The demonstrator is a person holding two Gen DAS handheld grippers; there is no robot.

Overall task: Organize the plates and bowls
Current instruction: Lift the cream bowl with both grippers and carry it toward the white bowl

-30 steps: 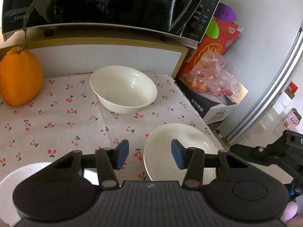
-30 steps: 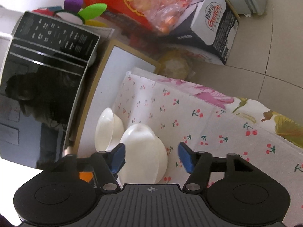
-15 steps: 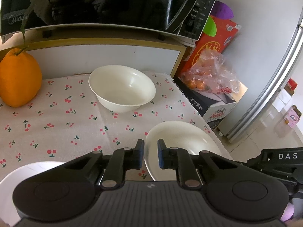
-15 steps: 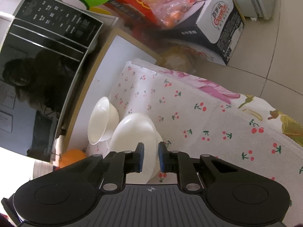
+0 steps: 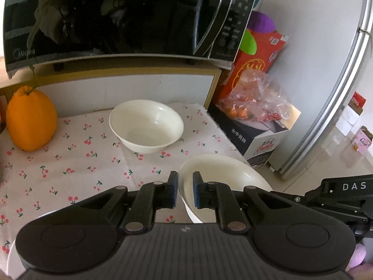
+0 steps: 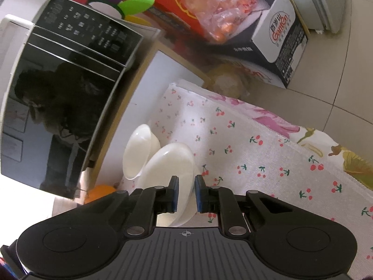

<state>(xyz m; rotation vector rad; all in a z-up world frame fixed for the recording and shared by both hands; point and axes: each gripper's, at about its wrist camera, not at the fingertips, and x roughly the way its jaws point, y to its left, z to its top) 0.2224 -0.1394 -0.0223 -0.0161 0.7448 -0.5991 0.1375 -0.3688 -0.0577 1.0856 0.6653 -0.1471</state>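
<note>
A deep white bowl [image 5: 146, 126] stands at the back of the cherry-print cloth [image 5: 70, 163]. A shallow white plate [image 5: 223, 175] lies nearer, by the table's right edge. My left gripper [image 5: 185, 192] hovers short of the plate's left rim, shut with nothing between its blue pads. The rim only shows behind the gap. In the right wrist view the same plate [image 6: 170, 170] and bowl [image 6: 139, 149] lie beyond my right gripper [image 6: 186, 193], which is shut and empty too. Part of another white dish [image 5: 10, 259] peeks out at the lower left.
A large orange fruit [image 5: 31, 119] sits at the back left. A black microwave [image 5: 116, 16] on a shelf overhangs the table's rear. Boxes and a bag of fruit [image 5: 254, 100] stand on the floor to the right, beside a fridge [image 5: 326, 116]. The right gripper's housing [image 5: 342, 186] shows at the right.
Both grippers' jaws have closed from partly open to shut, with nothing taken hold of. Neither hand has shifted noticeably, and the plate and bowl have stayed where they were.
</note>
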